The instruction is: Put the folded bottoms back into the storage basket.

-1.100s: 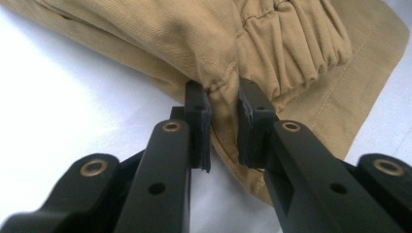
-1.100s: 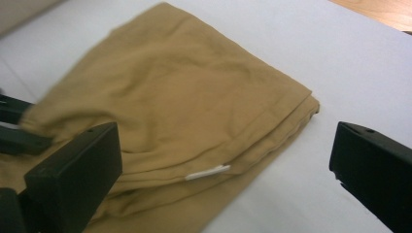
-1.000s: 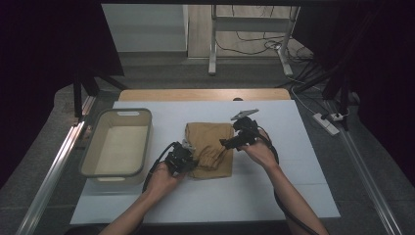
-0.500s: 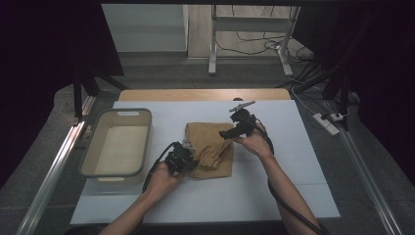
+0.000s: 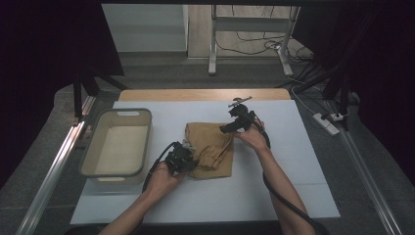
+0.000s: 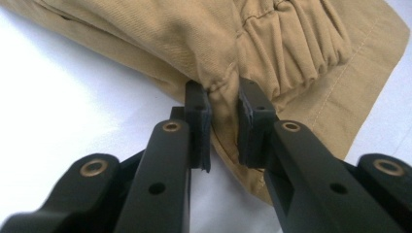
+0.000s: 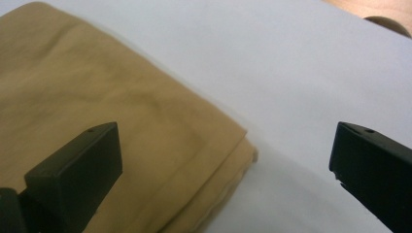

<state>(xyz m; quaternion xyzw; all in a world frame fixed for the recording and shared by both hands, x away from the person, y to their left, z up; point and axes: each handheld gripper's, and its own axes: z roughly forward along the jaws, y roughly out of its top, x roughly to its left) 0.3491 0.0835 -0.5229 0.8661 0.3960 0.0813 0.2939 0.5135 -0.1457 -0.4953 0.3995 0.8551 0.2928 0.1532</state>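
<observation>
A folded tan garment with an elastic waistband lies in the middle of the white table top. My left gripper rests at the garment's left edge. In the left gripper view it is shut on a pinched fold of the tan cloth just beside the gathered elastic. My right gripper hovers over the garment's far right corner. In the right gripper view its jaws stand wide open above the folded edge of the cloth, holding nothing.
A beige plastic basket stands empty at the left of the table. Bare white surface stretches to the right and front of the garment. A power strip and cables lie on the floor beyond the right edge.
My right gripper has drawn away from the garment's right side toward its far corner and risen a little. The left gripper has stayed on the cloth.
</observation>
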